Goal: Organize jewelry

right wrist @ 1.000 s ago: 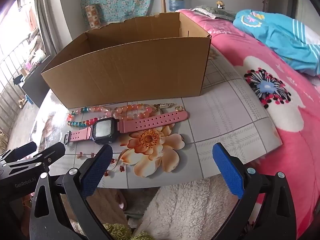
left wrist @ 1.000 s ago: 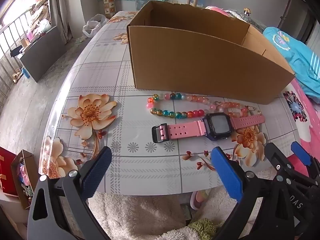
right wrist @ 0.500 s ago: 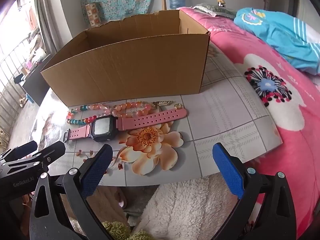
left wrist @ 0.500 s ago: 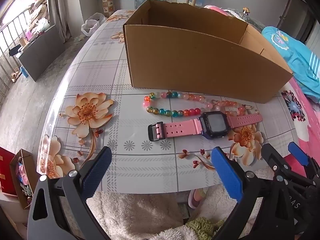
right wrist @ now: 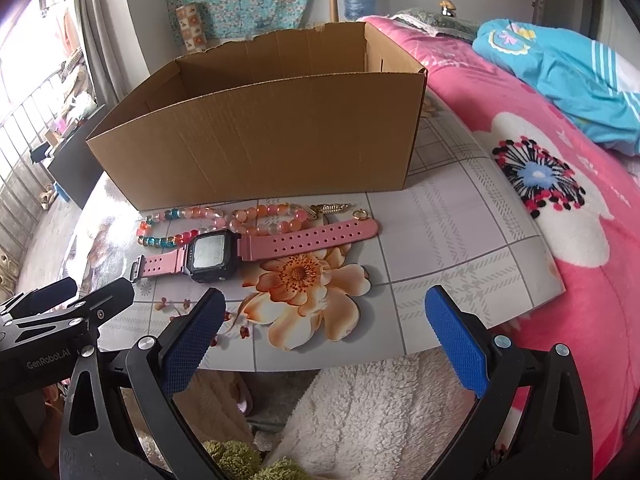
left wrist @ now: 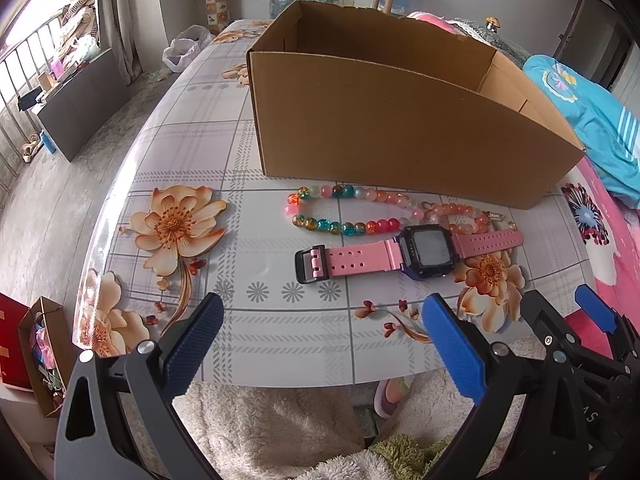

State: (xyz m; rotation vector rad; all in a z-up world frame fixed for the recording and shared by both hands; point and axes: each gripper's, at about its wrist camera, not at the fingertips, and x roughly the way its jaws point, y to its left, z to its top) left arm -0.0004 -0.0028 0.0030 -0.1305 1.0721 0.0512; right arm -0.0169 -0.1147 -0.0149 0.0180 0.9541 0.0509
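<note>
A pink-strapped digital watch [left wrist: 404, 252] [right wrist: 256, 246] lies flat on the flowered table. Behind it lie a multicoloured bead bracelet [left wrist: 340, 212] [right wrist: 176, 226] and a pale pink bead bracelet [left wrist: 456, 212] [right wrist: 272, 216], with a gold charm [right wrist: 330, 209] and a small gold ring [right wrist: 360, 213] at the right. An open cardboard box [left wrist: 400, 132] [right wrist: 260, 140] stands behind them. My left gripper [left wrist: 320, 344] is open and empty at the table's near edge, before the watch. My right gripper [right wrist: 324, 340] is open and empty, right of the left one.
The table [left wrist: 192, 148] has a rounded near edge with a fluffy white rug [left wrist: 280, 424] below. A pink bed [right wrist: 580, 240] with a blue garment [right wrist: 560, 64] adjoins the right side. A small open box of items [left wrist: 40, 352] sits on the floor at left.
Both grippers have edged slightly forward and the left view has shifted a little; the jewelry and box have not moved. Both stay open.
</note>
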